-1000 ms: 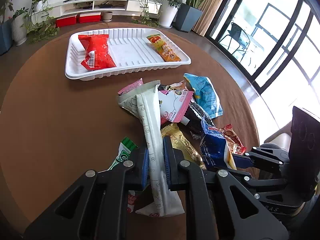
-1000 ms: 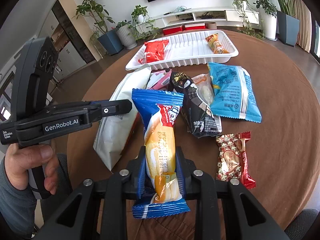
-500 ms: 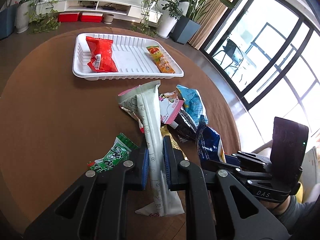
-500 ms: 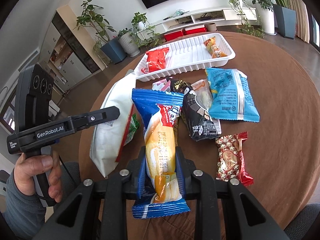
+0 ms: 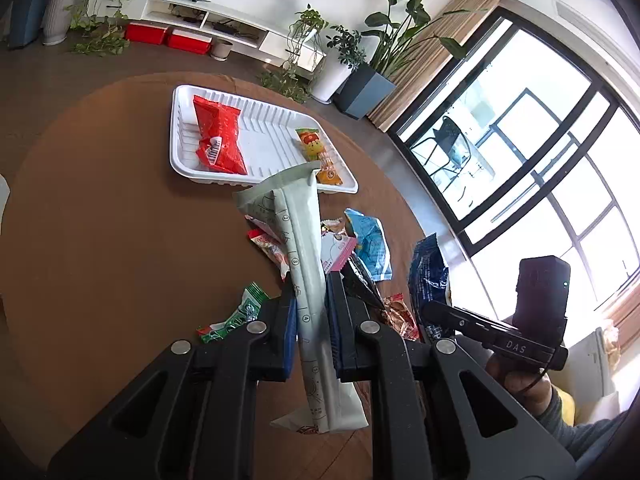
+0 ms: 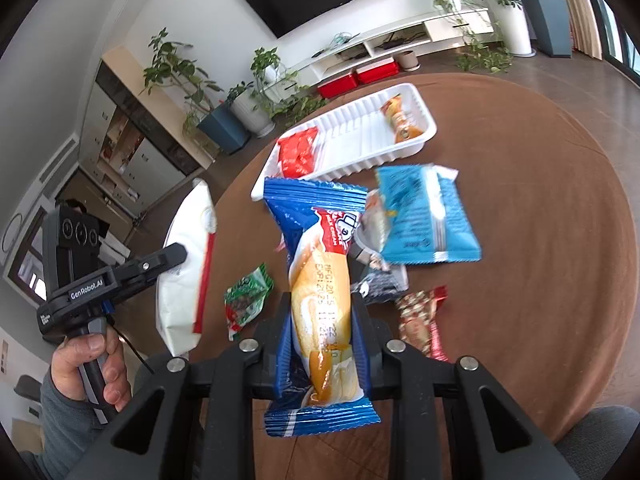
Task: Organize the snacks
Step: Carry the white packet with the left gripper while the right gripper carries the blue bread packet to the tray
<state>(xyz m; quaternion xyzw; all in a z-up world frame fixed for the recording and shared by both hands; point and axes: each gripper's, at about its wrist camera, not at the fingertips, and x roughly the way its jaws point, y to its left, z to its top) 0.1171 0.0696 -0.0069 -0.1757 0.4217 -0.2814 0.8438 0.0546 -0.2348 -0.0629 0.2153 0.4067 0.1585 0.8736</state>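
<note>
Your left claw [image 5: 311,316] was clamped on a long pale bag [image 5: 304,248], which hung clear of the surface [image 5: 100,240]; the small circled numbers down its seam could be seen, but the rest of the print was too fine to read. Your right claw [image 6: 320,328] was closed on a blue wrapped cake [image 6: 320,276], whose red band read "MILK CREAM" and whose clear window carried a date stamp, only partly legible. The side of the left tool read "GenRobot.AI" in the right wrist view; the right tool read "DAS" in the left wrist view.

The white tray [image 5: 264,144] sat at the far part of the round brown surface and held a red packet [image 5: 218,140] at one end and a small orange packet [image 5: 318,152] at the other, the latter partly hidden behind the pale bag. Loose on the surface lay a light blue bag [image 6: 424,216], a green packet [image 6: 246,298], a red-and-gold sweet [image 6: 420,324] and a dark packet [image 6: 378,284], mostly covered by the cake. Their lettering was blurred.

Beyond stood potted plants, a low white shelf with red boxes, a wall screen and tall windows.
</note>
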